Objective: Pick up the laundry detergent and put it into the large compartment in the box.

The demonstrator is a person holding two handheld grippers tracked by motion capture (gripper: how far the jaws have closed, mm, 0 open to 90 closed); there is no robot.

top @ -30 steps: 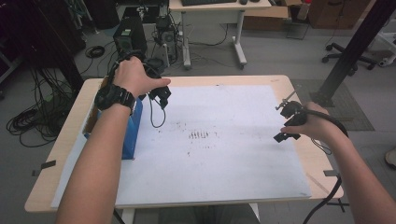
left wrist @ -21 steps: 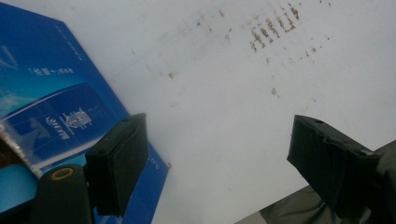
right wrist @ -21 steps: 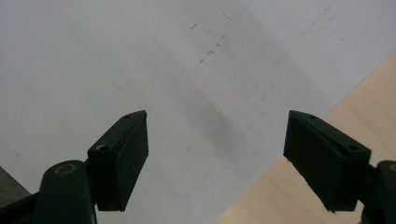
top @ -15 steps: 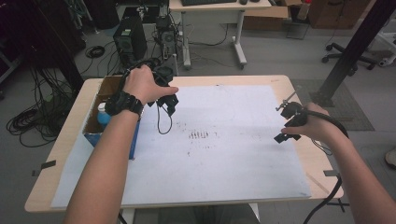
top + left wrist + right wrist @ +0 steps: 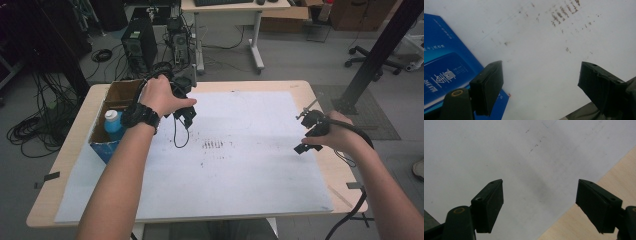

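Both grippers, left gripper (image 5: pixel 187 116) and right gripper (image 5: pixel 306 131), have fingers wide open and empty, so the blue-capped bottle (image 5: pixel 113 124) in the cardboard box (image 5: pixel 120 92) looks untouched.

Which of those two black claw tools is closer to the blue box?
The left gripper, beside the blue box at the table's left; the right gripper sits far off near the table's opposite edge.

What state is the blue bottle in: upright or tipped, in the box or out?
Upright, in the box: the blue bottle stands in it, white cap up, in the high view.
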